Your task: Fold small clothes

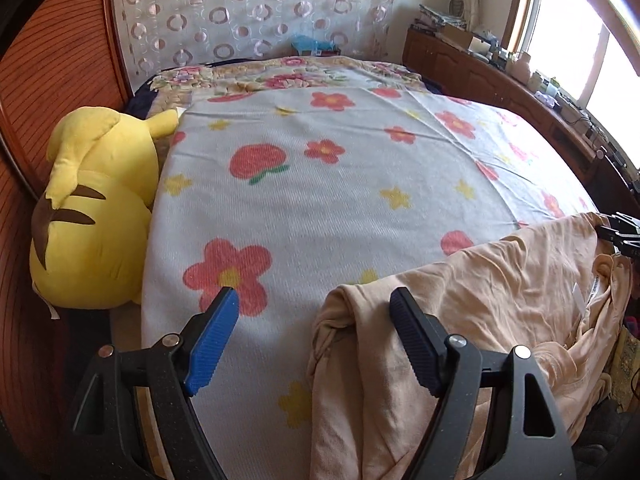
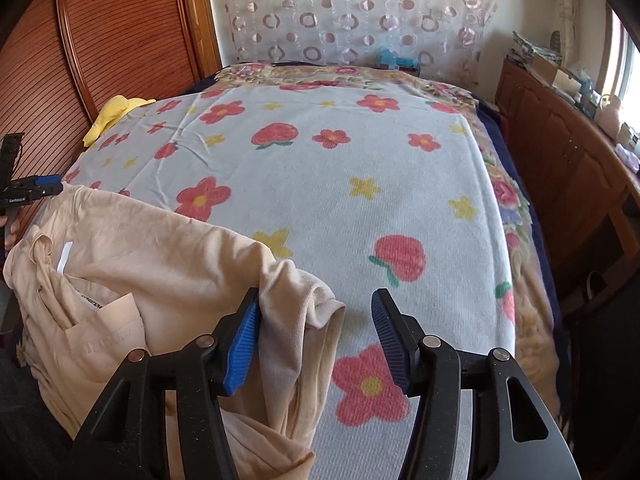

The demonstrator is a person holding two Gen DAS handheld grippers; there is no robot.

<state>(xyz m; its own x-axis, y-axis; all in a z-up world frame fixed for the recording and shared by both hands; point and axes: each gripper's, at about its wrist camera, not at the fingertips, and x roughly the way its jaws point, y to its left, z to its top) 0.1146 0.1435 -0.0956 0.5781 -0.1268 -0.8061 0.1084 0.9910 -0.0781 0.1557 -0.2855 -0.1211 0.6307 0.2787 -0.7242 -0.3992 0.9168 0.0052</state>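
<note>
peach top spread at the near edge of the bed, both grippers open

we hold a gripper in each hand above a bed (image 1: 320,208) covered with a pale blanket (image 2: 320,168) printed with red flowers, yellow stars and strawberries. the peach top (image 1: 500,280) lies crumpled along the near edge of the bed, its neck opening with a white label turned up between our two hands.

our left gripper (image 1: 314,304) has its jaws spread wide. one sleeve end of the top drapes over the gap beside its right finger; the right pad (image 1: 416,344) touches the cloth, while the left pad (image 1: 212,344) stands clear over the blanket, so nothing is clamped.

our right gripper (image 2: 316,304) is partly open. the other sleeve end bunches against its left pad (image 2: 242,348), and the right pad (image 2: 392,340) is apart from the cloth with bare blanket showing in between. the cloth rests there loose, not pinched.

in each wrist view the other gripper's tip shows at the far end of the top, at the picture's edge.

a yellow plush toy (image 1: 96,208) lies on the left side of the bed against a wooden slatted panel (image 1: 52,80). a sheer curtain with ring patterns (image 2: 360,12) hangs behind the head of the bed, and a wooden cabinet (image 2: 560,152) cluttered with small things runs along the right side under a window (image 1: 580,40)
</note>
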